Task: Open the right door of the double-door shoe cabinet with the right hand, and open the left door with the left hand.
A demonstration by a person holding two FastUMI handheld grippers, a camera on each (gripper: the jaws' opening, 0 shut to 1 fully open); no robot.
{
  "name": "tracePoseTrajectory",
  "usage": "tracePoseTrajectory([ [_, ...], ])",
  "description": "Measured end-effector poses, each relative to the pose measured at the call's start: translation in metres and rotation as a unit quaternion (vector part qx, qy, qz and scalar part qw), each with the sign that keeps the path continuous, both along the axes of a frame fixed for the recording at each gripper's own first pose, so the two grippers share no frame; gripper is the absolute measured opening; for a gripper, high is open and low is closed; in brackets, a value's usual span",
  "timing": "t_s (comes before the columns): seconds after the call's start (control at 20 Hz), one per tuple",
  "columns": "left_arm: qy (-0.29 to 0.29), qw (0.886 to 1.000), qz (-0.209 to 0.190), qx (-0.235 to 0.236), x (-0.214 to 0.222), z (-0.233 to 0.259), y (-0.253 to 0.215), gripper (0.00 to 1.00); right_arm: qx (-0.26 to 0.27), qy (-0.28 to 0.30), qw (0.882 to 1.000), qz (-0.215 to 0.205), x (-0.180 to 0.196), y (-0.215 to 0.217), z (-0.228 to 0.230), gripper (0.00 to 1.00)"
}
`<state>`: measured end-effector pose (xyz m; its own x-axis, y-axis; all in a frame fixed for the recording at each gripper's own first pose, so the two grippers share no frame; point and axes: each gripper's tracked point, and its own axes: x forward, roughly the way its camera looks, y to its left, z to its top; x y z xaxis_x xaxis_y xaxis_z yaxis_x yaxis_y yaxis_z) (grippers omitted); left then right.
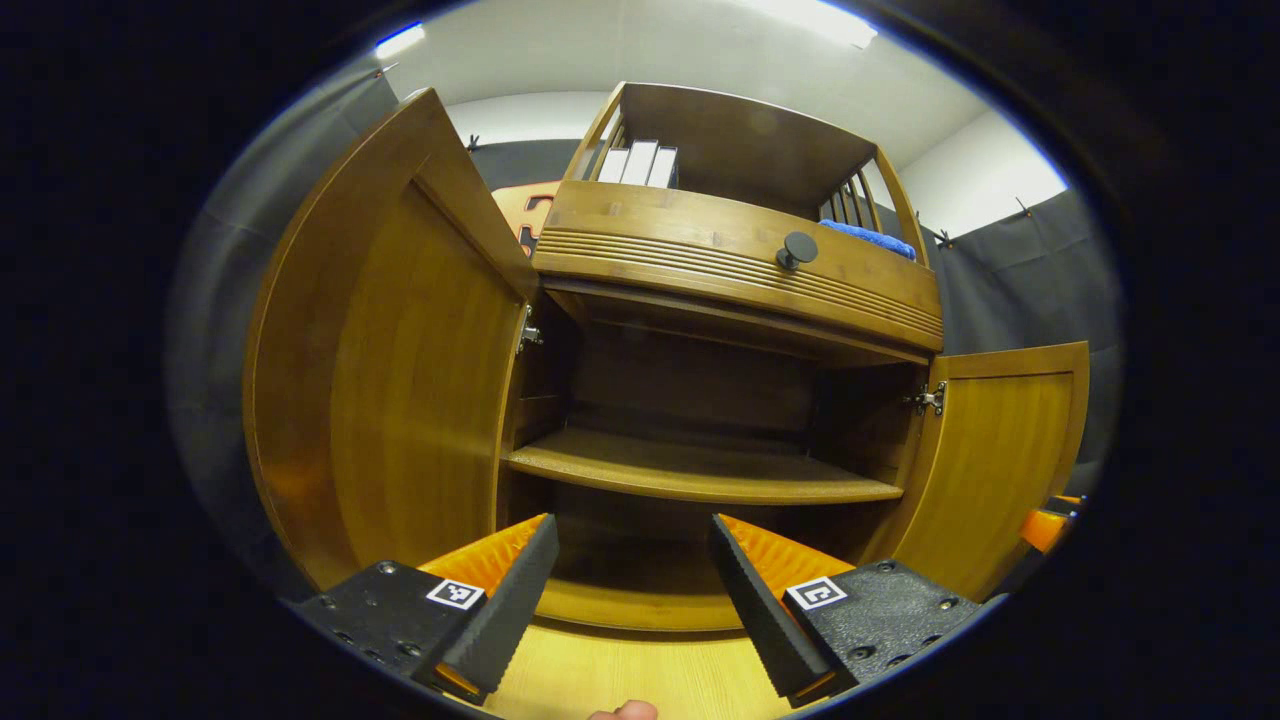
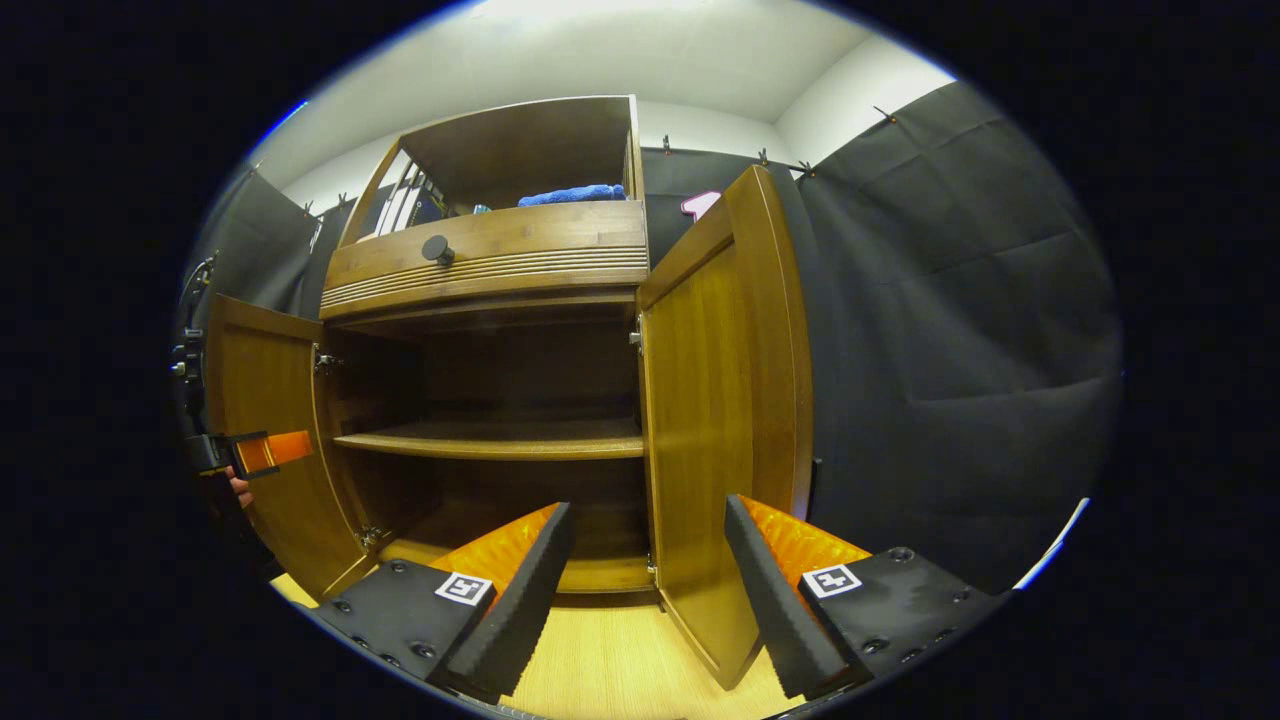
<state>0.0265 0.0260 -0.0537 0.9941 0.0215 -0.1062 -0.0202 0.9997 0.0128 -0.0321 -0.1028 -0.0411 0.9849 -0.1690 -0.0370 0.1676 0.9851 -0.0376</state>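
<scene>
Ahead of both tools stands the shoe cabinet, its two lower doors swung fully outward and its inner shelf bare. Judged from this, both opening steps are complete; what remains calls only for drawing the tools clear without knocking either door.

Left door: open, hinged at the cabinet's left side, well apart from the left tool, whose jaws stand wide and hold nothing.

Right door: open, its lower edge lying between the fingers of the right tool without visible contact; jaws wide, nothing held.

Both tools are levelled low, pointing slightly upward into the cabinet from just above the wooden floor.

Drawer above: closed, its round knob untouched.

Blue cloth: lying on the top shelf.
</scene>
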Motion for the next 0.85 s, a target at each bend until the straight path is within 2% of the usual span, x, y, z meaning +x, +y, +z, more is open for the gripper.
tracePoseTrajectory([
  [0.45,-0.006,1.0,0.011,0.004,0.0034,0.0006,0.0066,0.92,-0.005,0.002,1.0,0.012,0.0099,0.0062,-0.0007,0.92],
  [0.5,-0.006,1.0,0.012,0.005,0.0031,0.001,0.0069,0.95,-0.005,0.002,1.0,0.013,0.0101,0.007,-0.0009,0.92],
  [0.85,-0.009,1.0,0.015,0.005,0.0033,0.0014,0.0114,0.92,-0.007,0.002,1.0,0.015,0.0099,0.0095,-0.0002,0.92],
])
